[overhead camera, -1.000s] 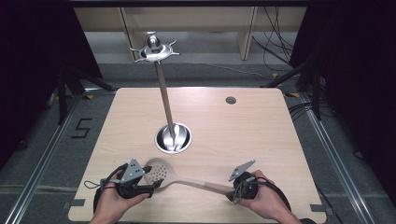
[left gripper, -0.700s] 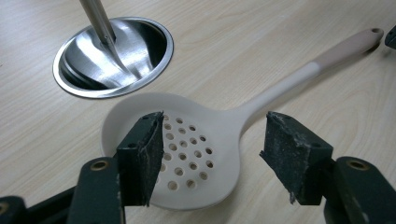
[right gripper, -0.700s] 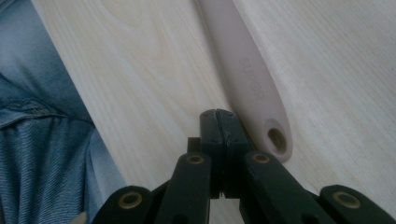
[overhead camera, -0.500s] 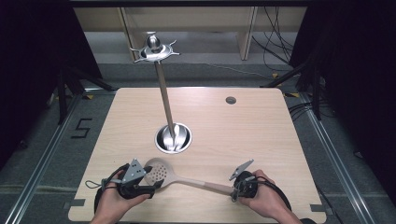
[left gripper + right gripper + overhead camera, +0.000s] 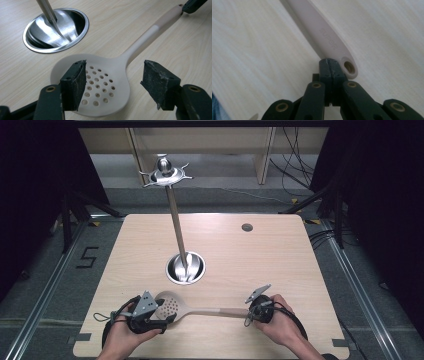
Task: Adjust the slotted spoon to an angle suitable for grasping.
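A pale slotted spoon lies flat on the wooden table near the front edge, its handle running to the right. My left gripper is open, and its jaws have just been opening. In the left gripper view the perforated spoon head lies between and below the spread pads of the left gripper. My right gripper is shut, and its closed tips sit against the handle's end. In the right gripper view the right gripper rests beside the handle's hanging hole, with nothing between the jaws.
A steel utensil stand rises from a round dished base at mid-table, with a slim pole and a hooked top. The stand's base lies just beyond the spoon head. A small round grommet sits far right.
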Motion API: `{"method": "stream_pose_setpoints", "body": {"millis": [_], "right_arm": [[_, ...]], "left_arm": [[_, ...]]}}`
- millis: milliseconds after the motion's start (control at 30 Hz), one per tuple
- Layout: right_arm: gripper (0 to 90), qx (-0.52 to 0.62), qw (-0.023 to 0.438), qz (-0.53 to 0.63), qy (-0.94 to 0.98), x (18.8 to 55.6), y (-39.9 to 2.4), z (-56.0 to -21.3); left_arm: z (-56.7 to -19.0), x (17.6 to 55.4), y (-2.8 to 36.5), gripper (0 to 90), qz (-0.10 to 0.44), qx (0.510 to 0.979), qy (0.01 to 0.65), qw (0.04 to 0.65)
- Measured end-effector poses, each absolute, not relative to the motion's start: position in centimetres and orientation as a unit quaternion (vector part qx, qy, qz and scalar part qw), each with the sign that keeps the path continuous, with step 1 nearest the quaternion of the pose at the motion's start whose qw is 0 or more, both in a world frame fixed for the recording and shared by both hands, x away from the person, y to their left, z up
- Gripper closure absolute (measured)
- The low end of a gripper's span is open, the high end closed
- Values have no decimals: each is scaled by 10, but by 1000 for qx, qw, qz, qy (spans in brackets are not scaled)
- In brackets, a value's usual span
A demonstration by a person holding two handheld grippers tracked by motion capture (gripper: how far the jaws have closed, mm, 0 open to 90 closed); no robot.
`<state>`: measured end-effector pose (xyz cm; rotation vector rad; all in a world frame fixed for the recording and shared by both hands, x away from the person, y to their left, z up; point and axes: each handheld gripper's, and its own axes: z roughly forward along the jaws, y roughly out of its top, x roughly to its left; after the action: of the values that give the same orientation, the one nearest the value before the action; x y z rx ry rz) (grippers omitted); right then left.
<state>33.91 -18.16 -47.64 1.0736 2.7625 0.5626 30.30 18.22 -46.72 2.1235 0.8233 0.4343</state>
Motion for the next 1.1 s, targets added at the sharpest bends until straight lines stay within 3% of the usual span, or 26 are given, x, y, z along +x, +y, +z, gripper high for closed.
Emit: {"method": "stream_pose_setpoints", "body": {"millis": [233,500,767,1100], "right_arm": [[882,343,78,227,908,339,-186,-469],[738,385,85,266,880,333,-210,-461],[669,405,115,284,861,337,-238,-460],[664,409,121,289,857,341,-244,-461]], "left_arm": [[-468,304,180,334,173,841,321,400],[-458,315,156,318,163,868,265,387],[-451,338,117,355,127,937,153,286],[-443,370,66,428,73,974,48,209]]}}
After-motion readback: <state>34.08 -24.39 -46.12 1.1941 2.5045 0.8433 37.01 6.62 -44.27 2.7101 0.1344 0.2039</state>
